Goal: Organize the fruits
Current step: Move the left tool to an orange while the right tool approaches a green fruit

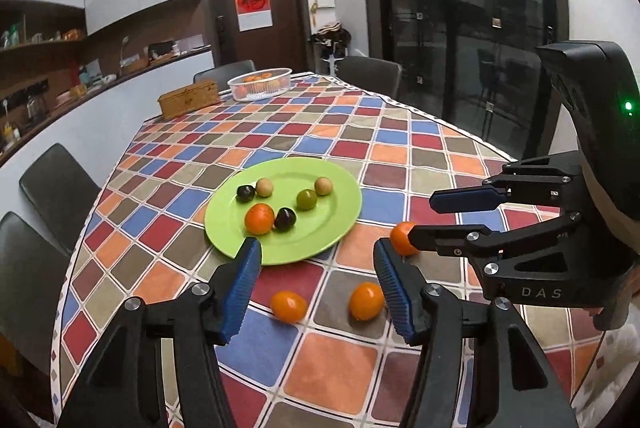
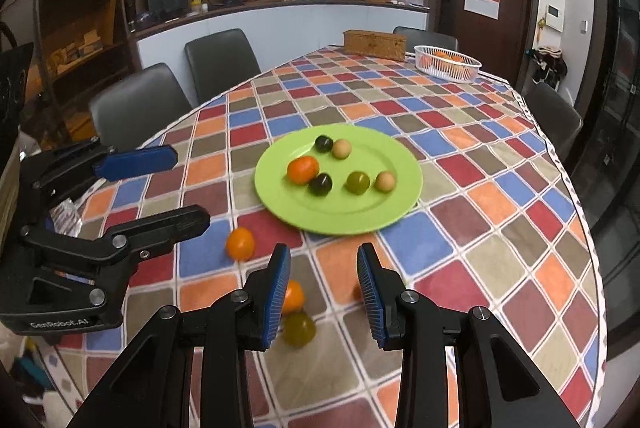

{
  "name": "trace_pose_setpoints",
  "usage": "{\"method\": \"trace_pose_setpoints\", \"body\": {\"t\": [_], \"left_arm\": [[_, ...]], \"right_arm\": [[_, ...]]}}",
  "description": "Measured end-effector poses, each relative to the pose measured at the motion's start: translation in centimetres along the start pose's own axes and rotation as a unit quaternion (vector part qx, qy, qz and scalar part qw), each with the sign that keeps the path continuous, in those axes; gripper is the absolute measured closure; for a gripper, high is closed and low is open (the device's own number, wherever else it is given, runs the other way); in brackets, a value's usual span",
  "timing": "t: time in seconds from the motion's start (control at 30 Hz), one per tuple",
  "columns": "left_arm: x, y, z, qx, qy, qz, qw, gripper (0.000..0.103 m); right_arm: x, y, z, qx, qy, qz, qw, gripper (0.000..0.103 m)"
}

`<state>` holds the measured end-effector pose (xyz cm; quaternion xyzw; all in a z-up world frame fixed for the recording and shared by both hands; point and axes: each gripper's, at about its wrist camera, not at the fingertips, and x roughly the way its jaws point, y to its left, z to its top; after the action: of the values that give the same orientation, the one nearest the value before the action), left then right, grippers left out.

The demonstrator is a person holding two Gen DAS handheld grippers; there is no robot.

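Both grippers, left gripper (image 1: 316,292) and right gripper (image 2: 324,292), hang loose and hold nothing. Next, grab a near orange fruit (image 1: 288,306) for the green plate (image 1: 344,224).

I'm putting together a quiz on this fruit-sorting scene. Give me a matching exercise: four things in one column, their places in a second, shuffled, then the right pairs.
Things:
1. green plate
2. white basket
3. woven box
4. green fruit

Places:
A. on the cloth just by the right gripper's left finger
B. mid-table, holding six fruits
C. at the far end, holding oranges
D. at the far end, left of the basket

Pairs: 1-B, 2-C, 3-D, 4-A
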<state>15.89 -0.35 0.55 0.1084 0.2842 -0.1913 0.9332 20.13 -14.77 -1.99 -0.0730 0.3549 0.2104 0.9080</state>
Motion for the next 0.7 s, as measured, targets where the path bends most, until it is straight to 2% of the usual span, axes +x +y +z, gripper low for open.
{"method": "trace_pose_setpoints", "body": {"t": [0.5,0.7], "left_arm": [[1.0,-1.2,-2.7,0.054,0.006,-0.040,0.9977,0.046],[2.1,-1.4,-3.6,0.075,0.019,-0.056,0.9954,0.047]], "right_arm": [[1.6,1.4,-3.0,-0.008,0.048,0.013,0.999,0.067],[2.6,1.5,-3.7,-0.012,0.064,0.011,0.998,0.067]]}}
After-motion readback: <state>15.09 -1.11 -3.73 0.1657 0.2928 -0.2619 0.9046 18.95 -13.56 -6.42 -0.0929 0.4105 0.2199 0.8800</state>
